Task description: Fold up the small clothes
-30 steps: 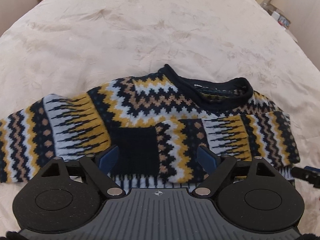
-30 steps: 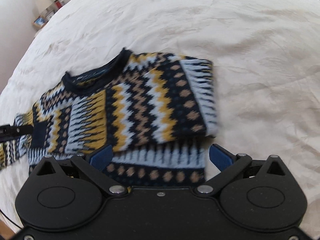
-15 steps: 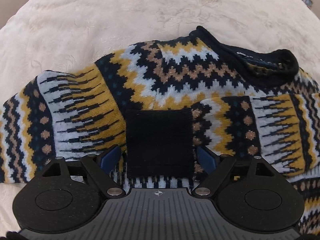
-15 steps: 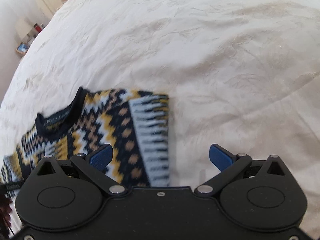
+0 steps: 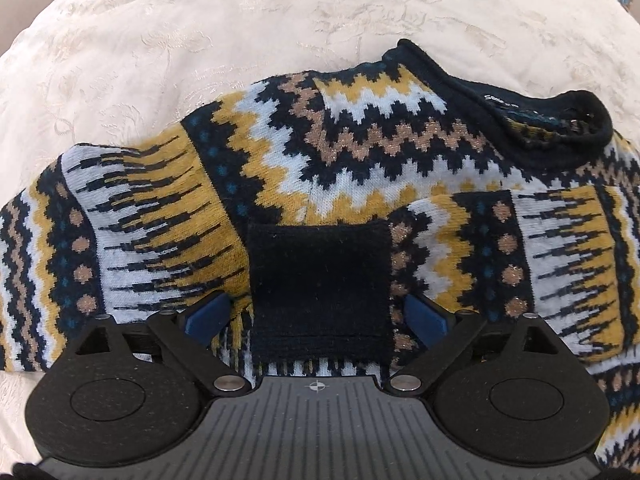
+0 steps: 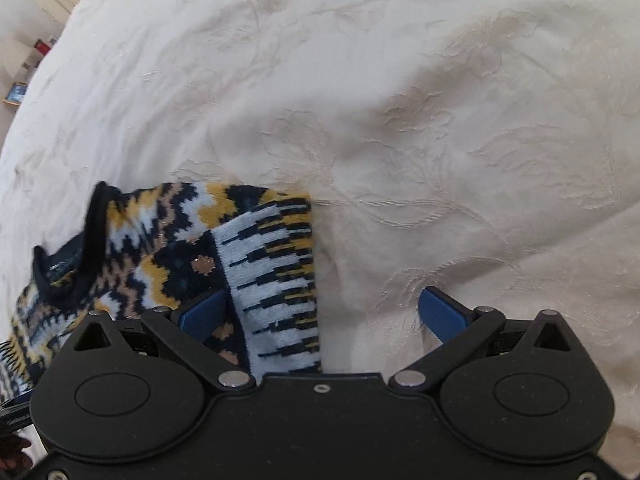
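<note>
Cream embroidered bedspread (image 6: 440, 120) underlies everything; a shelf with small items (image 6: 24, 80) sits at far left in the right wrist view. Small knitted sweater in navy, mustard, pale blue and tan zigzag (image 5: 360, 152) lies flat on the bedspread, one sleeve folded across its front.

Left gripper (image 5: 320, 316): blue fingers spread wide, straddling the sleeve's plain navy cuff (image 5: 320, 292), nothing clamped.

Right gripper (image 6: 322, 314): jaws wide; left finger (image 6: 202, 314) over the knit, right finger over bare bedspread.

Only the left view shows the cuff and the navy collar with its label (image 5: 520, 120). The right view shows the sweater's folded side edge (image 6: 312, 264), with broad open bedspread beyond it.
</note>
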### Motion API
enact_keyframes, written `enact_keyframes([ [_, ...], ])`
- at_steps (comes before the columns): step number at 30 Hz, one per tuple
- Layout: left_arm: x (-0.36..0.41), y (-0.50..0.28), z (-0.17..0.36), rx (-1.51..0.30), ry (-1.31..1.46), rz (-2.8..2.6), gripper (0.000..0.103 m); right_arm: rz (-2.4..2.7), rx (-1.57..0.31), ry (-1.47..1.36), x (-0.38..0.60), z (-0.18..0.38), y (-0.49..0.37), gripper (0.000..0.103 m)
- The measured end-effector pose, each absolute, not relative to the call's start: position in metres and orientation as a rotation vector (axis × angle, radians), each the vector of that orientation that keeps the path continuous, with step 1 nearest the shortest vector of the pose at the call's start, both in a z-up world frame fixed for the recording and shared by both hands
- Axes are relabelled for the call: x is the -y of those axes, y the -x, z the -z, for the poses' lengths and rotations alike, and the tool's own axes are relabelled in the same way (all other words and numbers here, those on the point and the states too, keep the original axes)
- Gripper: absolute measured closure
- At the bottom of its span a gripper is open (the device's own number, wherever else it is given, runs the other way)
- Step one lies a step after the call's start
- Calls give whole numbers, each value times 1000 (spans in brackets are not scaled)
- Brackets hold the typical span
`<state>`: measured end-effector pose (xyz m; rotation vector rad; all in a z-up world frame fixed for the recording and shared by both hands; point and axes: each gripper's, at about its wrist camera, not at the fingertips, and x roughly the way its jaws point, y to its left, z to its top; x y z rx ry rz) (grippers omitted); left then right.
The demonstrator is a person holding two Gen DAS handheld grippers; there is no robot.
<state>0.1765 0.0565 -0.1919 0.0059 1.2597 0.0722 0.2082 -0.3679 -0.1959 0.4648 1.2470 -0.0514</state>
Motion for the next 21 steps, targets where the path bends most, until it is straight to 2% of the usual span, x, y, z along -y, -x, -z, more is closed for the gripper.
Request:
enact_keyframes([
  [5,-55,-176,190,-1262,-8,-77,4,33,-1240,-479,367,196,-205,0],
  [7,-54,-179,193,-1262,-8,-79,3,9,-1217,-526,370,194,-202,6],
  [9,-53,-180,194,-1262,-8,-82,3,-9,-1199,-546,371,192,-197,23],
  [11,-53,-180,194,-1262,-9,-83,3,-23,-1184,-545,372,191,-194,57],
  [13,-54,-179,194,-1262,-9,-81,3,-59,-1187,-603,373,192,-193,81],
  [15,-54,-178,193,-1262,-9,-81,3,-51,-1194,-591,371,187,-196,85],
  [21,-54,-178,194,-1259,-6,-91,3,-95,-1104,-314,349,125,-194,89],
])
